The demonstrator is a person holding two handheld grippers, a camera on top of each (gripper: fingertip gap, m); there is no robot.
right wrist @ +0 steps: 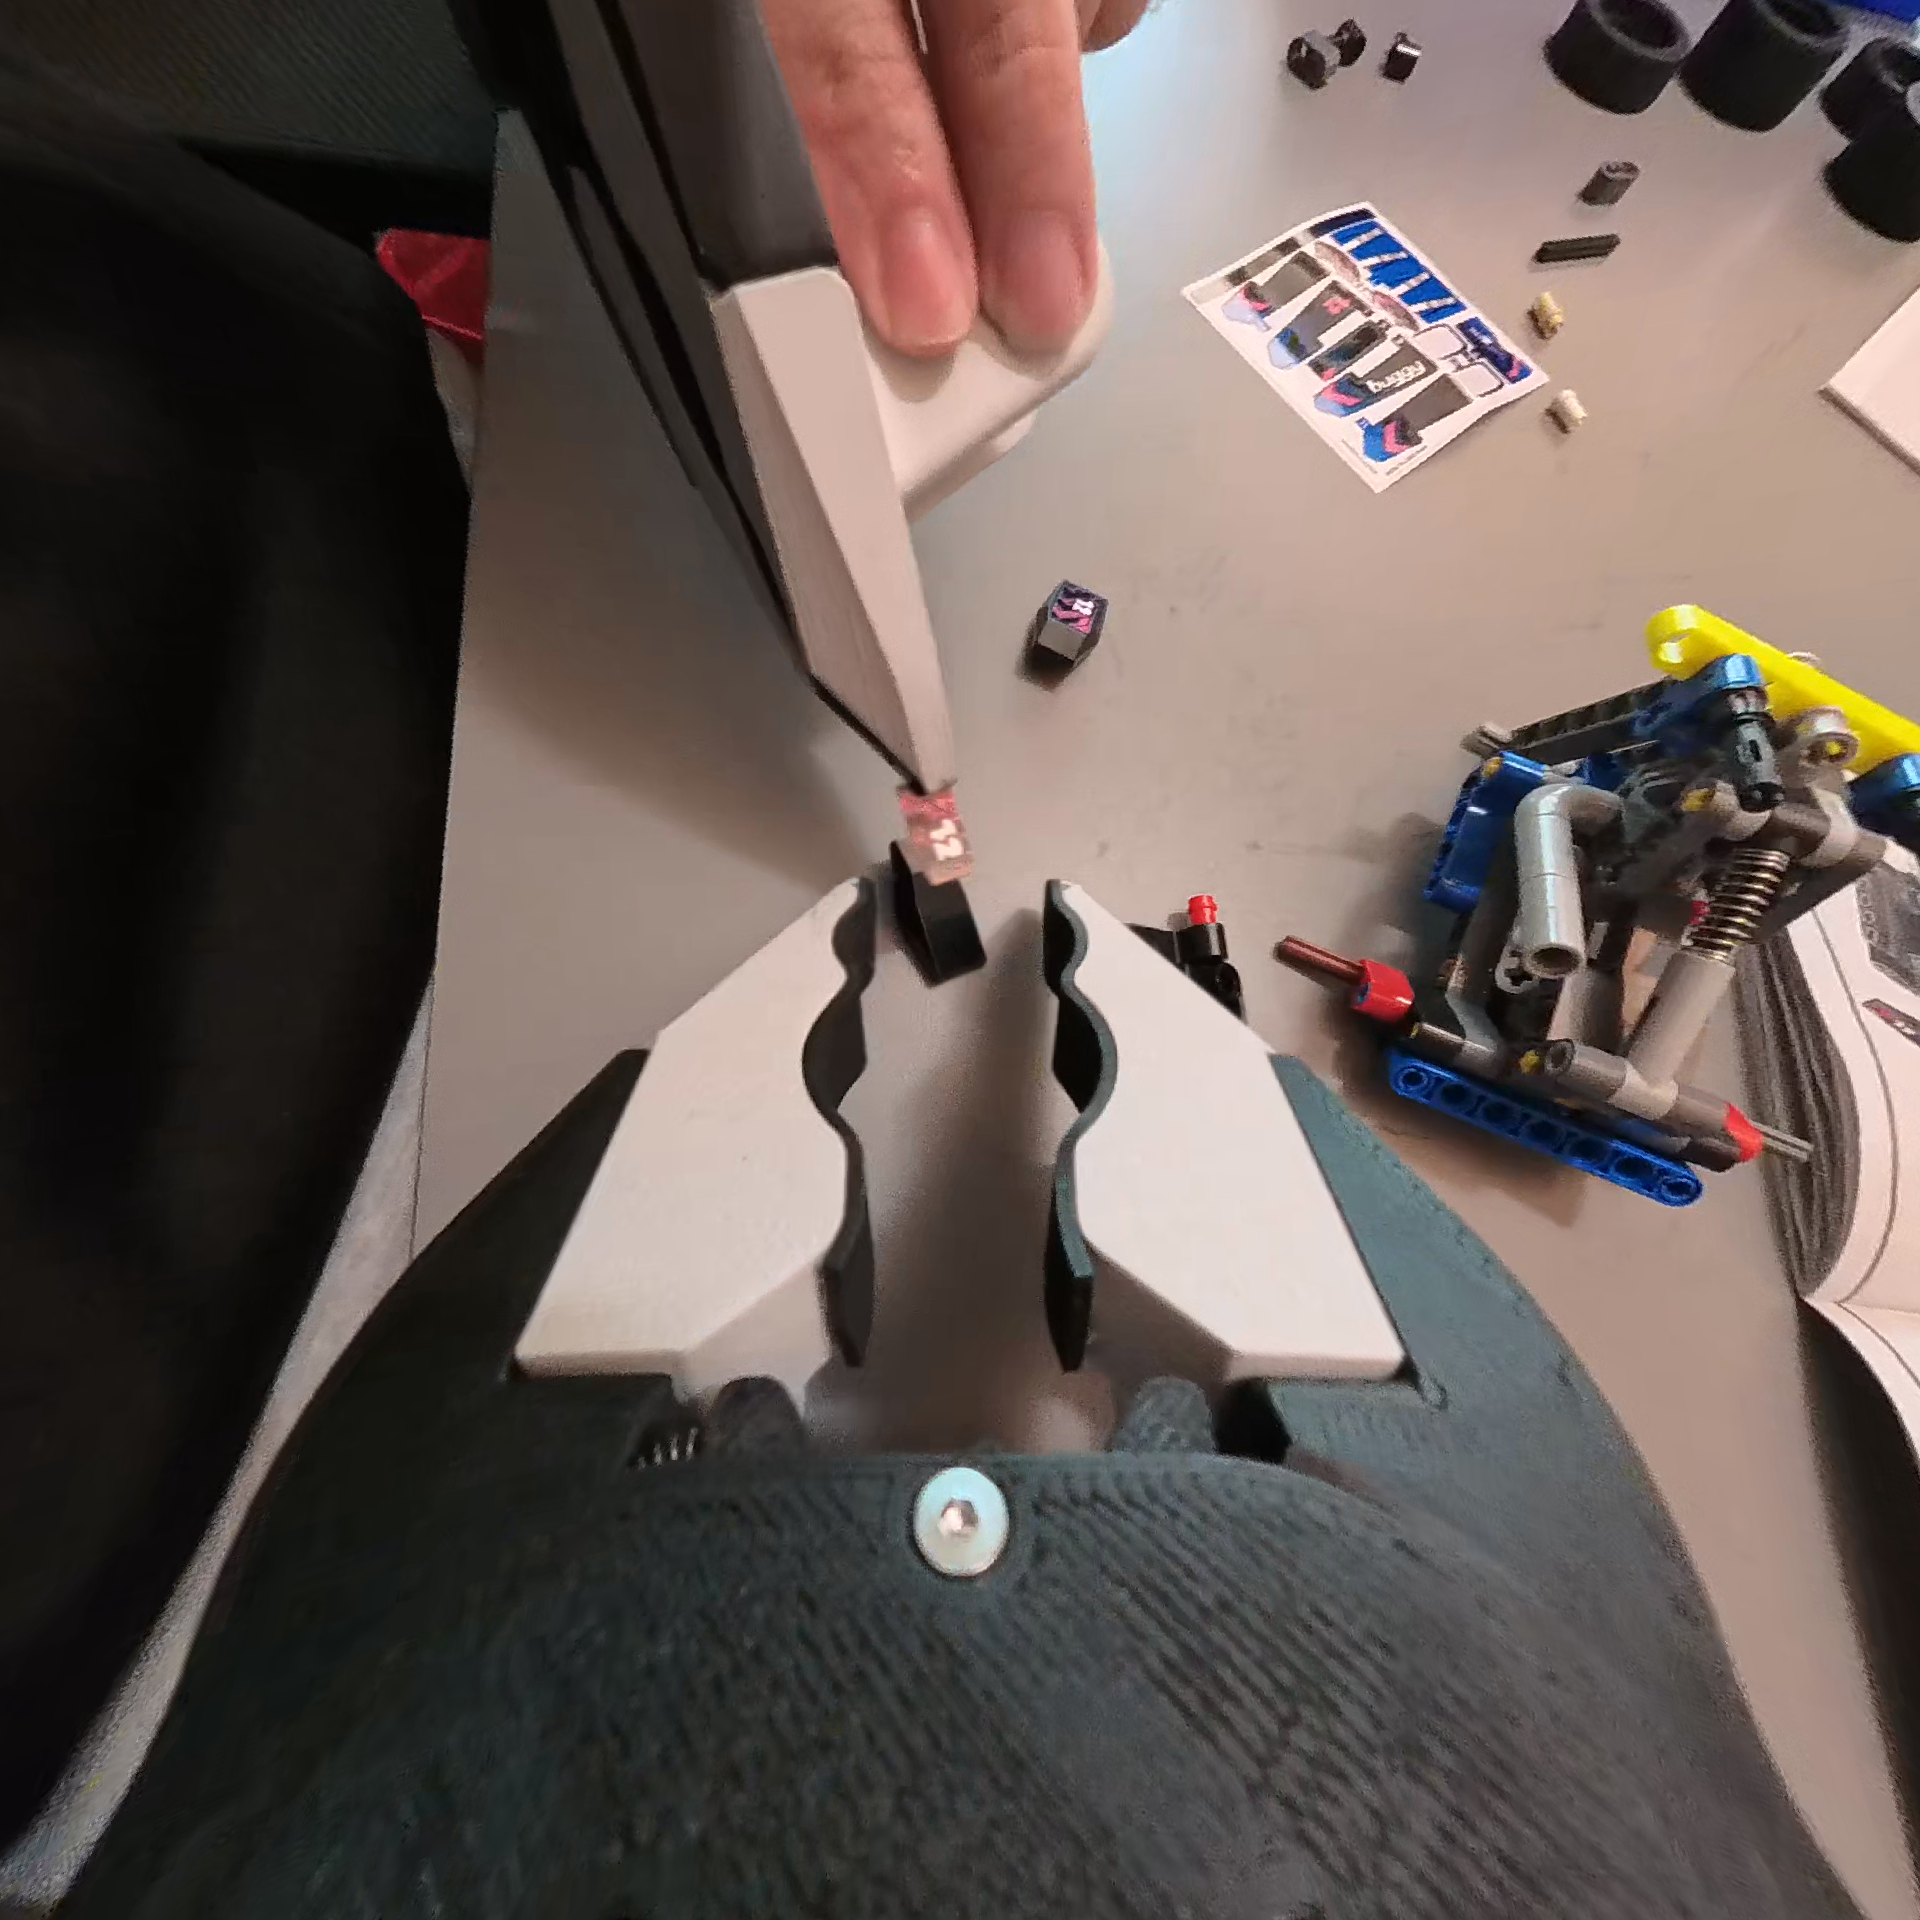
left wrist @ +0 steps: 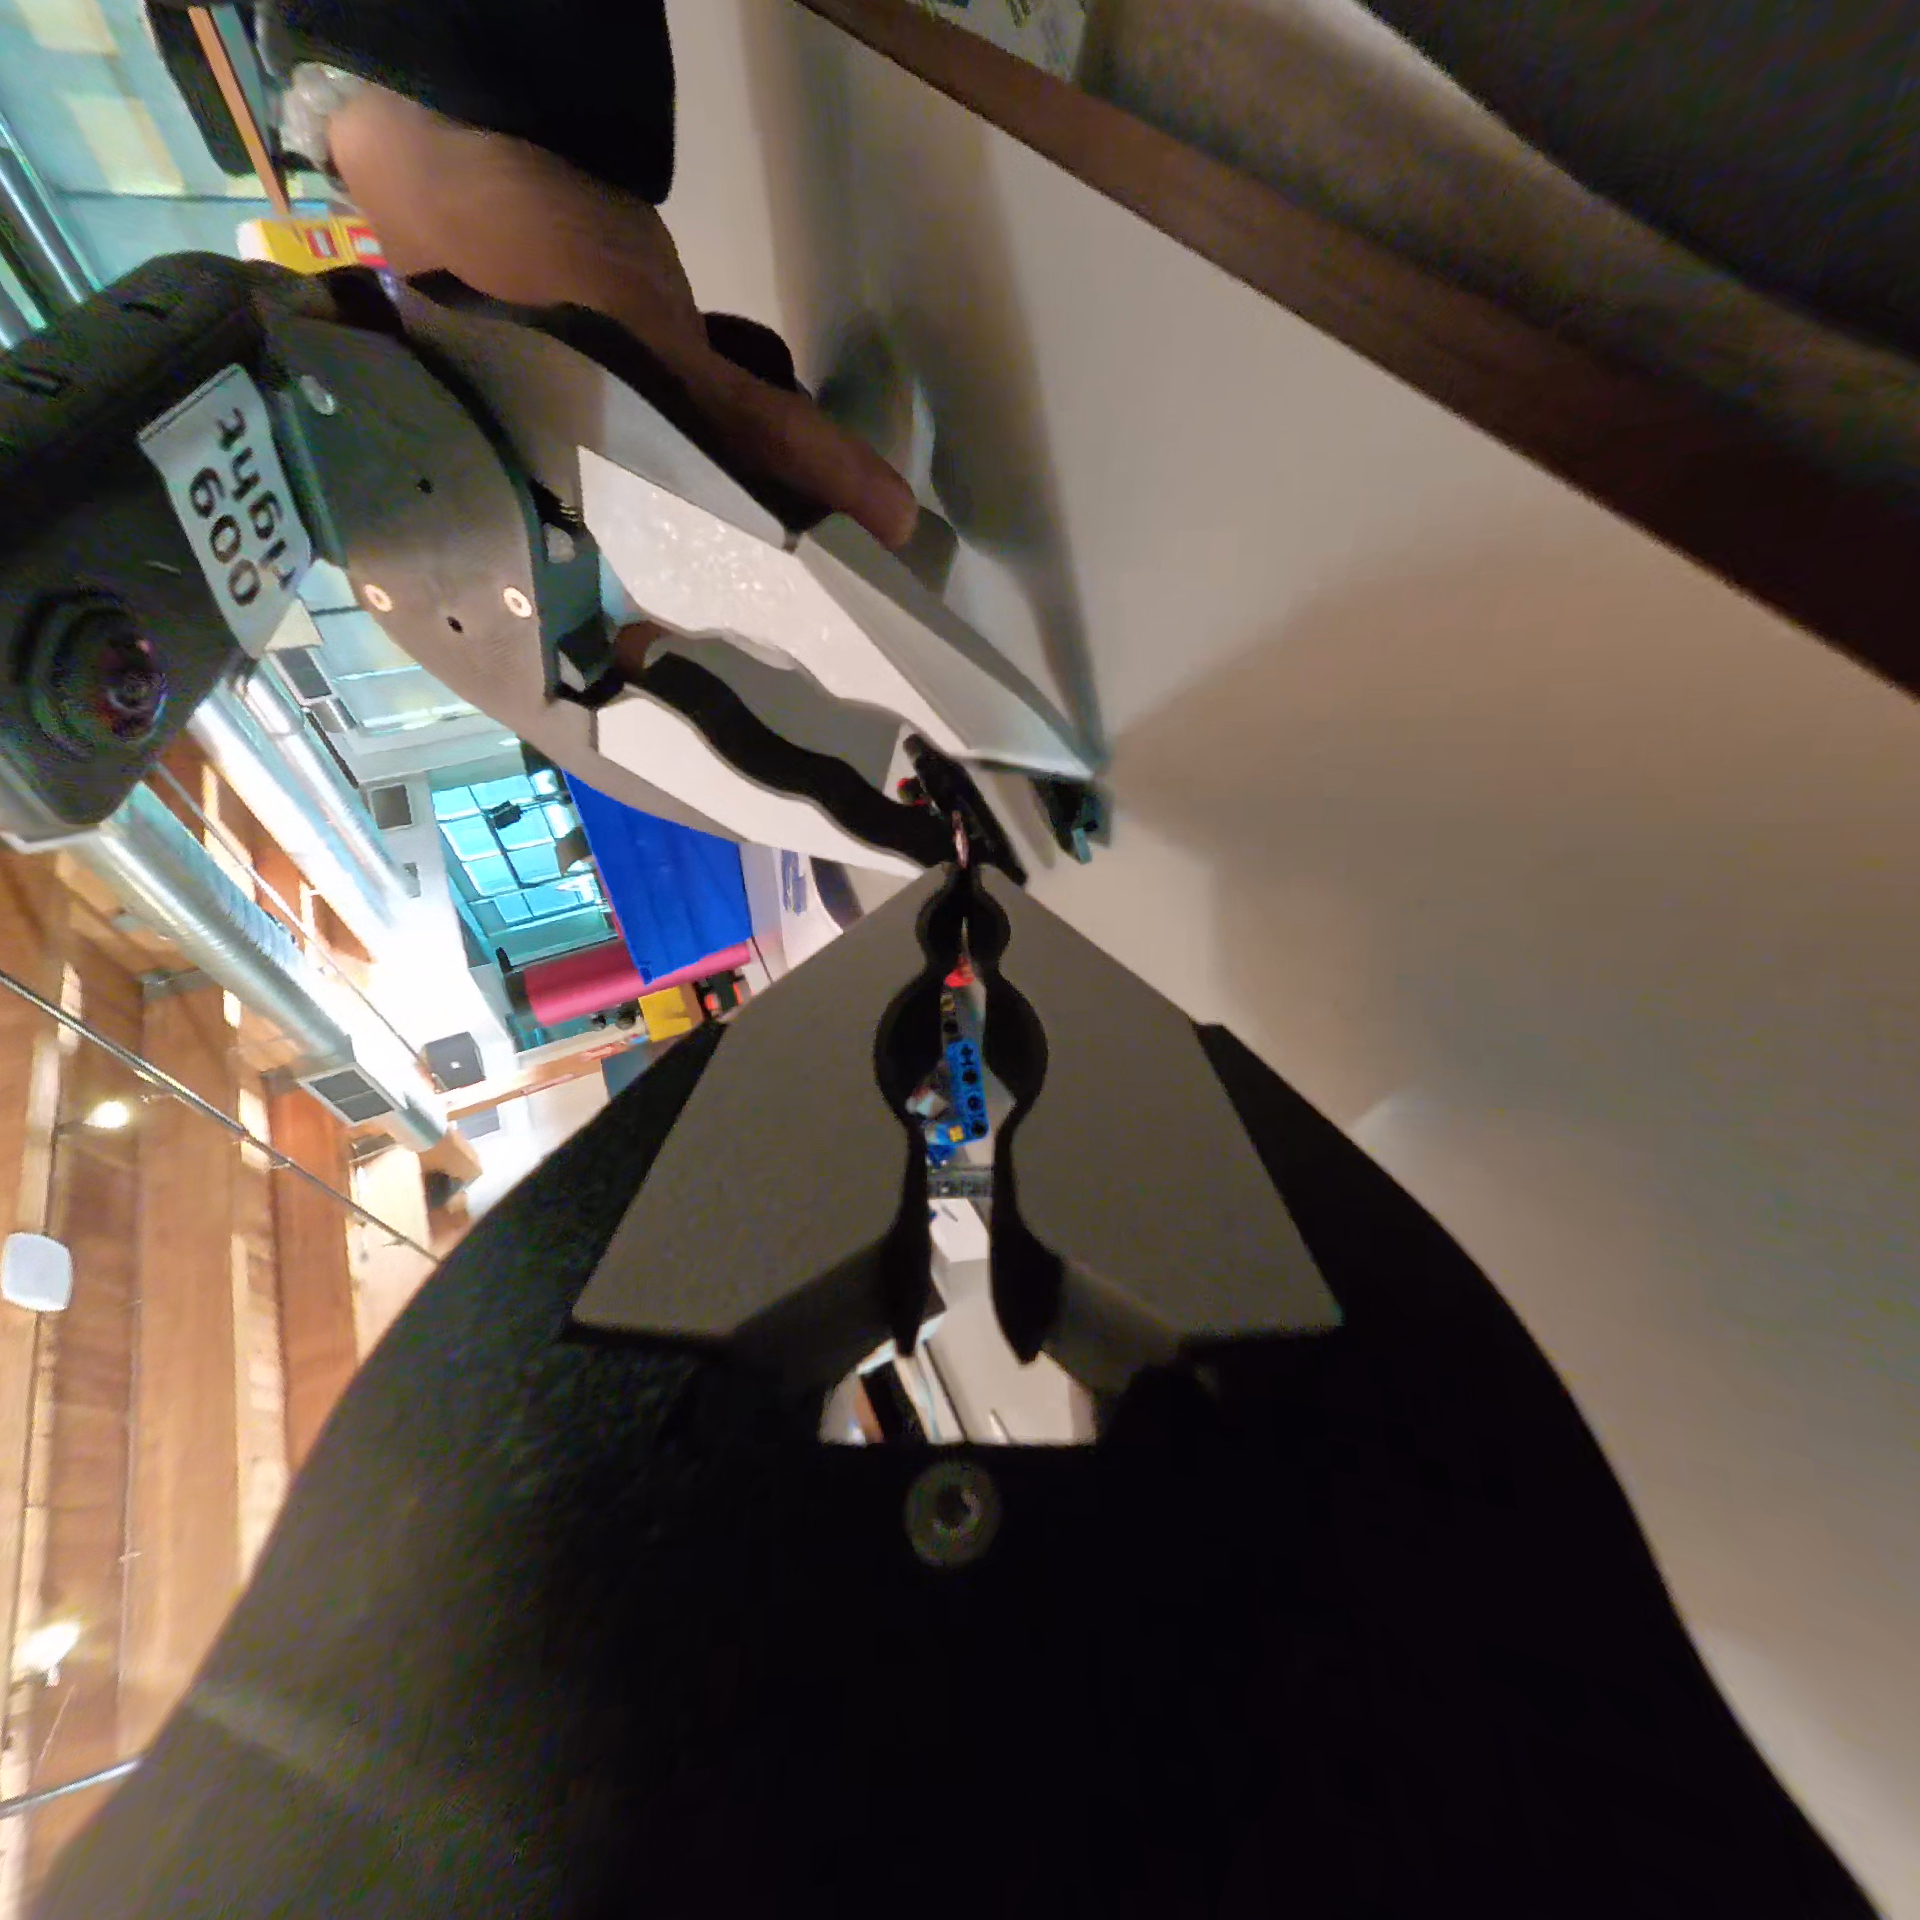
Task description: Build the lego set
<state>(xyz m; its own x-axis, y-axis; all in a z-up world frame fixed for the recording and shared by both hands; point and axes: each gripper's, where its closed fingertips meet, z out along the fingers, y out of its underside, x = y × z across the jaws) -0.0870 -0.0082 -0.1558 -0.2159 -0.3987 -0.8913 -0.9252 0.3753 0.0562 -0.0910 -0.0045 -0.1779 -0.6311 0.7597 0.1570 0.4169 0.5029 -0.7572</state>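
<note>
— What do we have closest to us?

— Our right gripper [right wrist: 951, 904], low over the grey table [right wrist: 1195, 644], jaws standing apart. A small black curved piece [right wrist: 935, 920] sits between the fingertips, close beside the left pad; we see a clear gap to the other pad, so nothing is pinched.

— And just past it?

— Our left gripper [right wrist: 925, 779] comes down from the top, jaws closed on the edge of a small pink and dark sticker [right wrist: 935, 836]. The sticker hangs right at the top of the black piece; we cannot tell whether they touch. A hand [right wrist: 966, 177] grips that tool's handle.

— To the side?

— Just beside the right finger lies a black connector with a red pin [right wrist: 1205, 935], then a blue, grey and yellow brick-built assembly [right wrist: 1621, 914] toward the table's right edge, resting partly on an open booklet [right wrist: 1860, 1091].

— Farther out?

— A small dark block bearing a sticker [right wrist: 1070, 618] mid-table, then a sticker sheet [right wrist: 1361, 343], loose small pins [right wrist: 1574, 249], and black tyres [right wrist: 1745, 73] at the far right corner.
</note>
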